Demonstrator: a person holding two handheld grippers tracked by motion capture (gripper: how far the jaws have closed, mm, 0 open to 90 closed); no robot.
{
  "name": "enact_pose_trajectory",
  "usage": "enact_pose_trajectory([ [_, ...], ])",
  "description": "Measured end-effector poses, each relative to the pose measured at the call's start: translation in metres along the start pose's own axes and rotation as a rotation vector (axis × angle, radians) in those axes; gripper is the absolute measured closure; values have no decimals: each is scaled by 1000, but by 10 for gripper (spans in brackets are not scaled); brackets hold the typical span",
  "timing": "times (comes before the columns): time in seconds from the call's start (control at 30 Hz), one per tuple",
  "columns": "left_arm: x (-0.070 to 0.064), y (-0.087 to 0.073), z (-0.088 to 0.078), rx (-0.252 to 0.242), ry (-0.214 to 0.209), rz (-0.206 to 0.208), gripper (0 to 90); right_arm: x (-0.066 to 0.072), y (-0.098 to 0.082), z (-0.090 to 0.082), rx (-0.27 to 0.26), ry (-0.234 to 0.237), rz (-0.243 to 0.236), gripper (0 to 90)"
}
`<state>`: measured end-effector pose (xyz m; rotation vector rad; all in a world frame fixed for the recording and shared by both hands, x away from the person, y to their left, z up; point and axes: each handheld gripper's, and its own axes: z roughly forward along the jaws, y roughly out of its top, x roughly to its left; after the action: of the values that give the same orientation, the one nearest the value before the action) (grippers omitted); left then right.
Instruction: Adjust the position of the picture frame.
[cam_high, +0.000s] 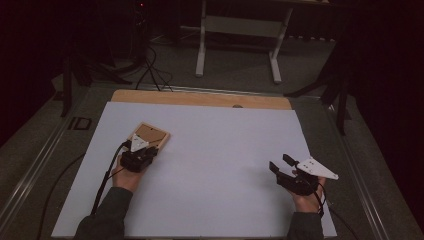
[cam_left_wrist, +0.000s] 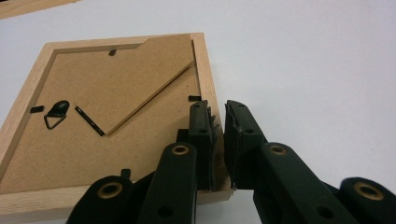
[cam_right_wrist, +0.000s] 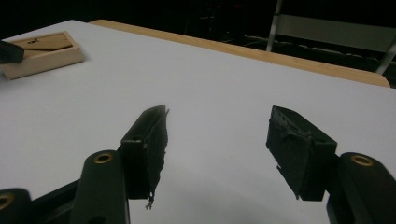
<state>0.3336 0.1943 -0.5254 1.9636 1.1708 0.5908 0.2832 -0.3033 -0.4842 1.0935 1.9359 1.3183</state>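
Gripping the picture frame (cam_left_wrist: 112, 112) rim — left claw (cam_left_wrist: 218, 140) clamped, right claw (cam_right_wrist: 224, 154) wide — frame face-down

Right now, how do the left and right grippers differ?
The left gripper has its jaws nearly shut, clamping the right rail of the wooden picture frame; the right gripper has wide-open jaws holding nothing. The left sits over the frame; the right hovers above the bare white sheet. Both have black jaws.

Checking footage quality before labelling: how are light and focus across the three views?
High view: dim, dark surroundings, picture frame soft. Left gripper view: bright, even light, frame back sharp, left gripper slightly blurred. Right gripper view: right gripper blurry up close, background dark.
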Motion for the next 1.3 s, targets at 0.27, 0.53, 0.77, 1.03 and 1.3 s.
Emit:
enact_pose_trajectory([
  [0.27, -16, 4, 4, 2, -28, 37, 818, 0, 1, 0, -5, 3, 0, 375],
  [0.53, -30, 6, 6, 0, -62, 62, 817, -1, 1, -2, -14, 3, 11, 375],
  [0.77, -45, 6, 7, -5, -92, 81, 818, -2, 2, 0, -17, 8, 12, 375],
  [1.03, -65, 7, 8, -5, -136, 119, 817, -2, 3, 3, -21, 12, 13, 375],
  [1.3, -82, 7, 8, -12, -177, 143, 817, -2, 3, 5, -19, 16, 18, 374],
])
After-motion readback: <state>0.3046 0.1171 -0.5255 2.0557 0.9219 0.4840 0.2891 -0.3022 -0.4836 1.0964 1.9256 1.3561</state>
